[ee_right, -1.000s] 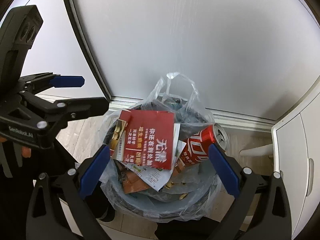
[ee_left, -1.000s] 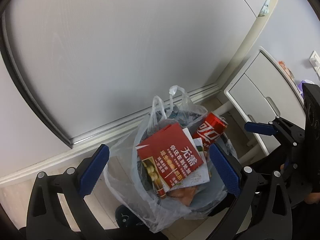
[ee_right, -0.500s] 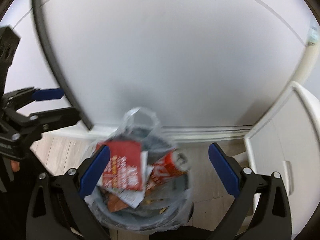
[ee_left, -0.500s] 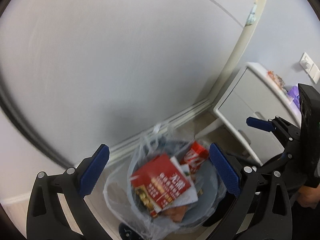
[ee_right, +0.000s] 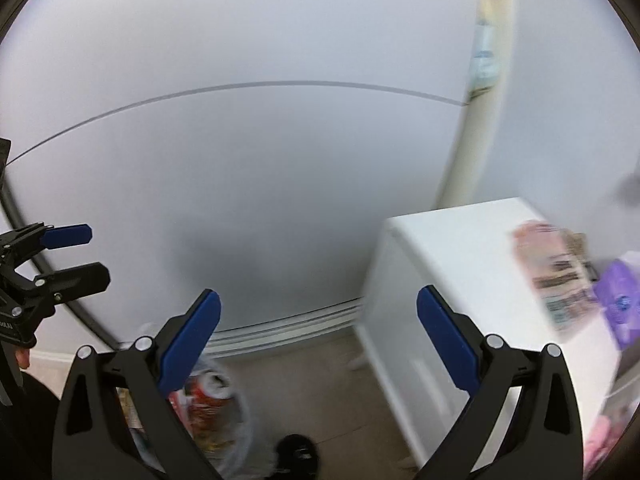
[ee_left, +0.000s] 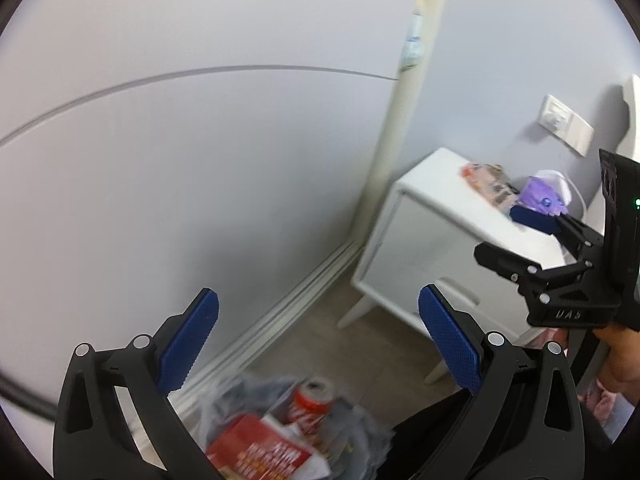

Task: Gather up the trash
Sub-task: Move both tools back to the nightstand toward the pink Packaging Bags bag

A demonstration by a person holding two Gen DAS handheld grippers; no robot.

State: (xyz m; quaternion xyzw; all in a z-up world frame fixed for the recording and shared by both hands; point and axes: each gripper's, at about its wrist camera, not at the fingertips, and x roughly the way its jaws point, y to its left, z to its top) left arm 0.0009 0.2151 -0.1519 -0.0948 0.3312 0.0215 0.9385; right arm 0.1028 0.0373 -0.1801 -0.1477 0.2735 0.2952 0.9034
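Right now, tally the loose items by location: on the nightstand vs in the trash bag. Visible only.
On the white nightstand: 2, a printed wrapper and a purple pack.
In the trash bag: 2 clear, a red can and a red leaflet.
Total: 4

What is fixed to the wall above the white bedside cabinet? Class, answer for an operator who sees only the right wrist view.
Observer: A white rectangular wall plate; the left wrist view shows it.
Operator: What lies by the red drink can?
Observer: A red printed paper leaflet, just in front of it in the bin.
Operator: What holds the right gripper?
Observer: A bare hand, below and behind its open jaws.
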